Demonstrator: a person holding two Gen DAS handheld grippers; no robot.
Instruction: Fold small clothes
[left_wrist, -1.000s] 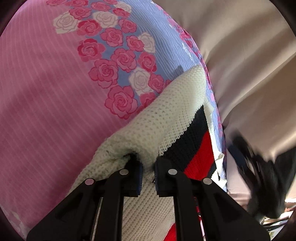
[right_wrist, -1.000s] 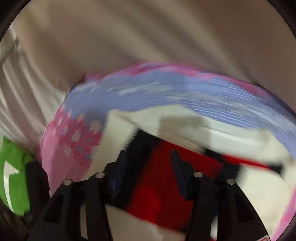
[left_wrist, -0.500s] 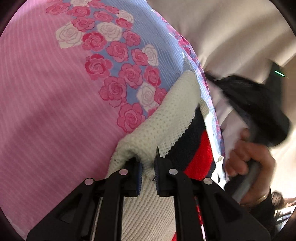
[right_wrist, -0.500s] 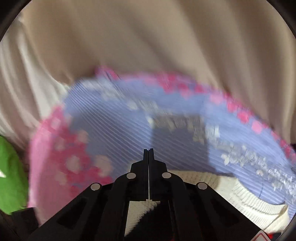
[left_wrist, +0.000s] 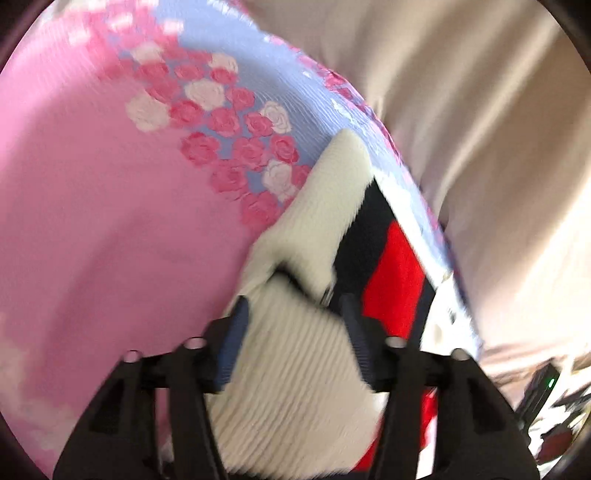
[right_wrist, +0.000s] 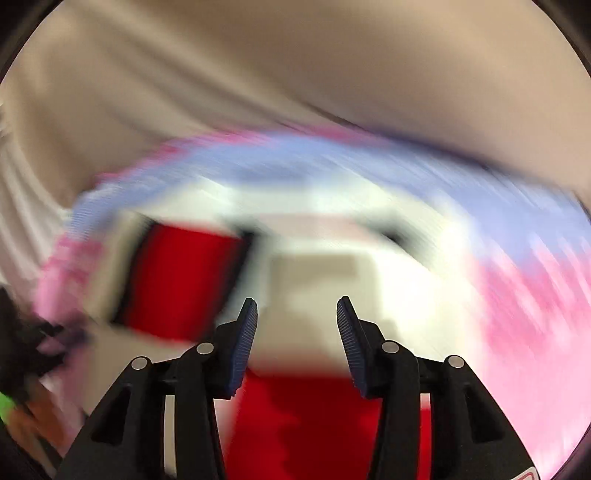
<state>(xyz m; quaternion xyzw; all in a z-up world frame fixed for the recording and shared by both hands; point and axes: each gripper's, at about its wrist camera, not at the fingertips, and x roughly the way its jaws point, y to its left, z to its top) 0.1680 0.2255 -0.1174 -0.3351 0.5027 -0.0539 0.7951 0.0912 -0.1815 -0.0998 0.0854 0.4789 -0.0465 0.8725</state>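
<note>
A small cream knit sweater (left_wrist: 325, 206) with black and red stripes (left_wrist: 391, 266) lies on a pink and lilac bedsheet with roses (left_wrist: 110, 206). My left gripper (left_wrist: 295, 328) is open, its fingers either side of a cream fold that lies loose between them. In the blurred right wrist view the same sweater (right_wrist: 406, 258) shows cream with a red panel (right_wrist: 184, 277). My right gripper (right_wrist: 297, 325) is open just above the sweater and holds nothing.
Beige curtain folds (left_wrist: 480, 110) hang behind the bed on the right. The sheet's edge (left_wrist: 436, 221) runs close beside the sweater. A dark device with a green light (left_wrist: 543, 387) sits at the lower right. Something green (right_wrist: 7, 406) shows at the left edge.
Both grippers have opened. The left let go of the cream fold it was pinching. The right was shut half a second ago and has swung back over the sweater, moving fast.
</note>
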